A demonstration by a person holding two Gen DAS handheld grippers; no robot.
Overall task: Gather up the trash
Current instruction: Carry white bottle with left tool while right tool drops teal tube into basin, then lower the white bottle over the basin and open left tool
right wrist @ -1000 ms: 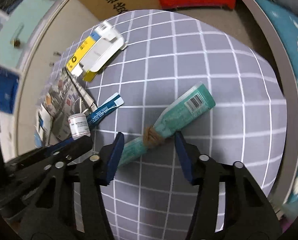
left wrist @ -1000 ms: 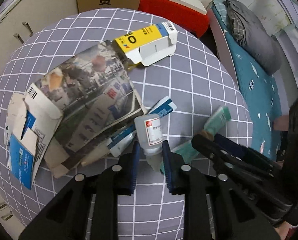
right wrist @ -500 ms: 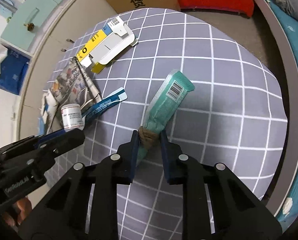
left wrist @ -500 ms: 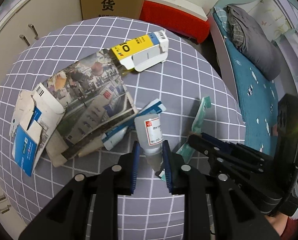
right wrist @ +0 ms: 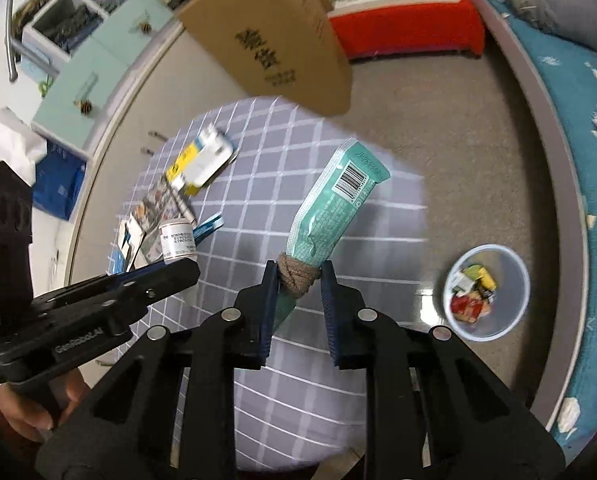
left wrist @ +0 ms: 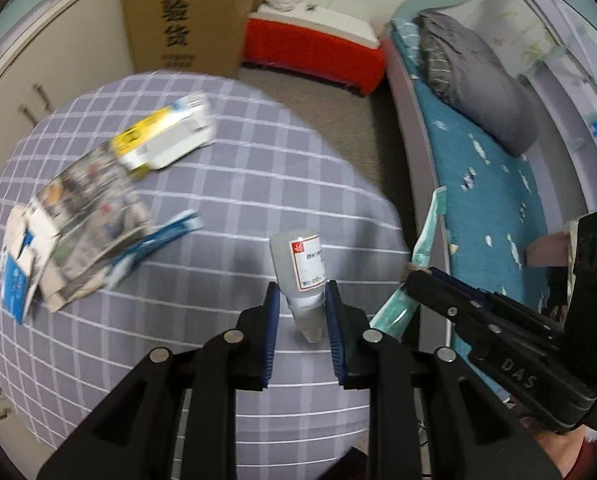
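Observation:
My left gripper [left wrist: 302, 300] is shut on a small clear plastic bottle [left wrist: 302, 268] with a white and red label, lifted above the grey checked tablecloth [left wrist: 226, 208]. My right gripper [right wrist: 298, 278] is shut on a teal snack wrapper [right wrist: 334, 204] at its brown knotted end, held up over the table edge. In the left wrist view the wrapper [left wrist: 426, 240] and the right gripper [left wrist: 414, 280] show at the right. A yellow and white carton [left wrist: 166, 140], a newspaper [left wrist: 86, 216], a torn blue and white box [left wrist: 18, 280] and a blue tube [left wrist: 158, 236] lie on the cloth.
A pale blue bin [right wrist: 486, 292] with trash in it stands on the floor at the right of the table. A tall cardboard box [left wrist: 182, 16] and a red chest [left wrist: 314, 56] stand behind the table. A bed [left wrist: 494, 184] with a teal sheet runs along the right.
Both grippers rose and drew back toward the table's right edge. The right gripper closed on the wrapper's knot and lifted it. The bottle came off the cloth, away from the newspaper.

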